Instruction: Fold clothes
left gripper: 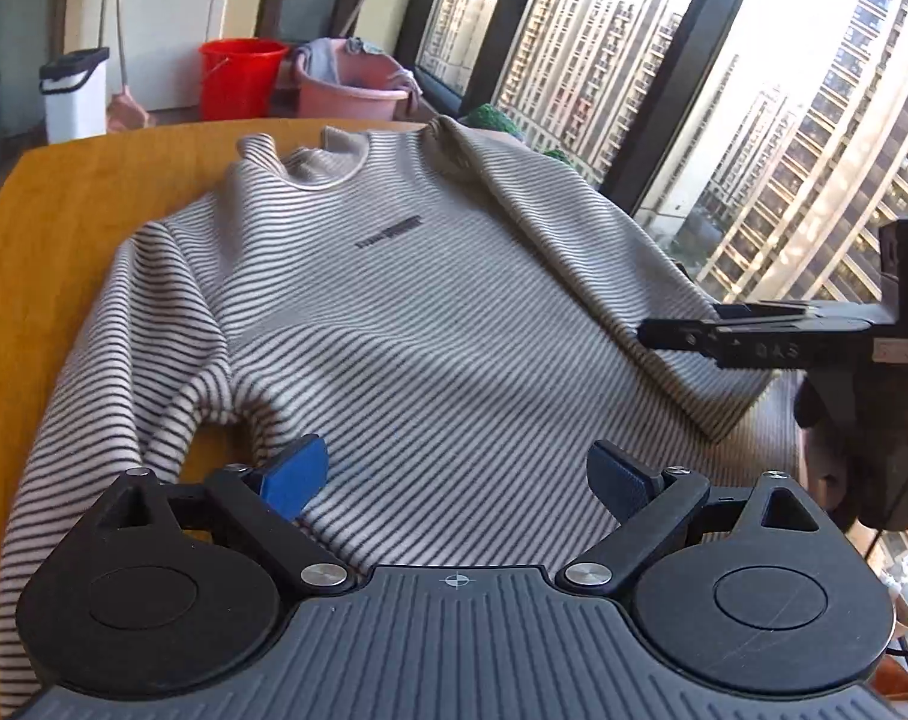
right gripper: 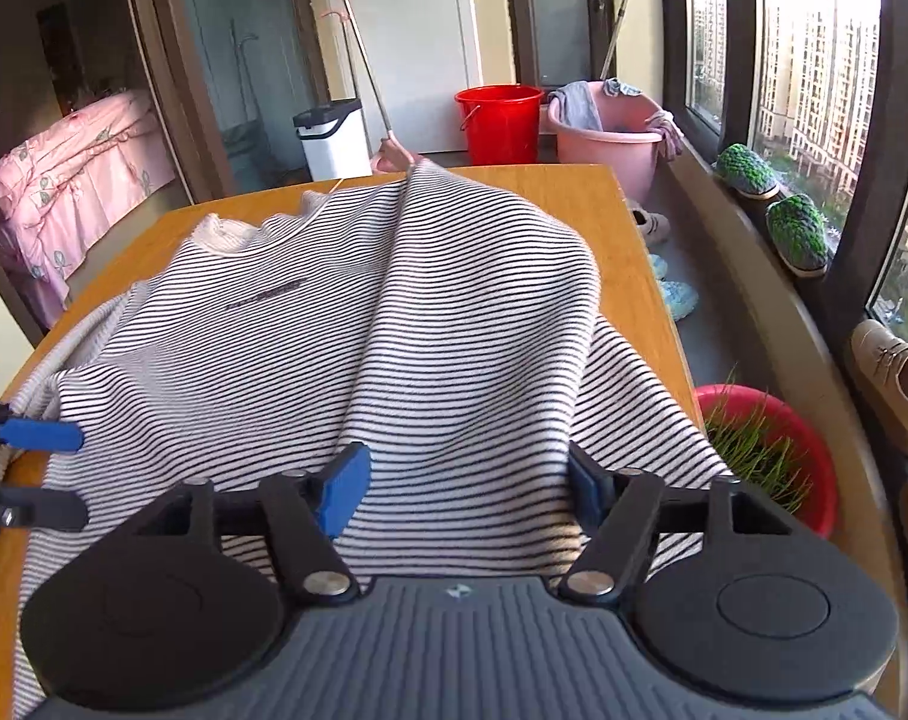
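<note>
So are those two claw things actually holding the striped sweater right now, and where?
No. Both the left gripper and right gripper have their jaws open over the striped sweater, near its bottom edge, gripping nothing.

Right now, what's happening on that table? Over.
Left gripper open, right gripper open, both over the striped sweater. One sleeve folded across it. Nothing in the way.

Sweater (left gripper: 429, 300) covers table (left gripper: 63, 228); bare wood along left edge.

Striped sweater (right gripper: 357, 324) spread on wooden table (right gripper: 634, 228), right gripper (right gripper: 463, 480) jaws apart above its hem
</note>
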Motion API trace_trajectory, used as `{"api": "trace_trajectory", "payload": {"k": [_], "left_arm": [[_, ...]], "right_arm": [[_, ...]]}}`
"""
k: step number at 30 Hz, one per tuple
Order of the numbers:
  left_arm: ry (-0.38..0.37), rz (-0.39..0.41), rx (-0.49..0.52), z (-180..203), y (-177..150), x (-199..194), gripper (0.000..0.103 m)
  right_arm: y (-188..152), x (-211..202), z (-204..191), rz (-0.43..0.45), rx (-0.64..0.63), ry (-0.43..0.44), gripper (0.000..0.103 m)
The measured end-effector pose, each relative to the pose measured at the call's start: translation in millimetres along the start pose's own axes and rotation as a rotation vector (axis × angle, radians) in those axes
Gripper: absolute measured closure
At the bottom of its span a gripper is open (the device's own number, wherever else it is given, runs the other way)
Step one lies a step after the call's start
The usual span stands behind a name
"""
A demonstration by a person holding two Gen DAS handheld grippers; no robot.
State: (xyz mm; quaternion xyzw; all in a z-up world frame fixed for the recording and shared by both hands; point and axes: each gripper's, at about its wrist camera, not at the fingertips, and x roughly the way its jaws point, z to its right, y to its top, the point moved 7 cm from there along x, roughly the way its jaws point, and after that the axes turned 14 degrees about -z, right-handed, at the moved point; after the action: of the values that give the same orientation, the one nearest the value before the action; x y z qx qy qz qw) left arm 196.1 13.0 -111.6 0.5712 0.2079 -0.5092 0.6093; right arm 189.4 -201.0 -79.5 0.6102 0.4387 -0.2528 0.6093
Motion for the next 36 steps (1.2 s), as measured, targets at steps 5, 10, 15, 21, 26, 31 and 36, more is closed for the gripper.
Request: {"api": "trace_trajectory", "payload": {"k": [5,10,15,21,26,31,36], "left_arm": [[0.129,0.035,-0.068,-56.9,22.2,-7.6,0.010],[0.127,0.076,-0.159,-84.9,29.3,-27.0,0.009],[0.145,0.109,-0.185,-66.0,8.3,-55.9,0.001],[0.079,0.037,-0.142,-26.8,-5.4,-18.5,0.000],[0.107,0.046,-0.087,-20.7,-7.3,-13.0,0.000],[0.121,0.048,-0.073,-15.8,-4.5,-7.3,0.000],[0.126,0.042,-0.055,-10.8,-2.8,-4.2,0.000]], "right_arm": [[-20.6,-6.5,-69.3,-0.017,-0.082,0.109,0.013],[-16.5,-14.9,-106.2,-0.016,-0.154,0.137,0.013],[6.1,-55.3,-101.9,0.157,-0.205,0.022,0.013],[32.1,-26.2,-111.7,0.120,-0.159,-0.012,0.018],[11.3,15.7,-112.3,0.009,-0.144,-0.043,0.012],[1.8,13.6,-114.8,0.025,-0.153,-0.071,0.009],[-3.7,9.8,-112.6,0.032,-0.136,-0.077,0.009]]}}
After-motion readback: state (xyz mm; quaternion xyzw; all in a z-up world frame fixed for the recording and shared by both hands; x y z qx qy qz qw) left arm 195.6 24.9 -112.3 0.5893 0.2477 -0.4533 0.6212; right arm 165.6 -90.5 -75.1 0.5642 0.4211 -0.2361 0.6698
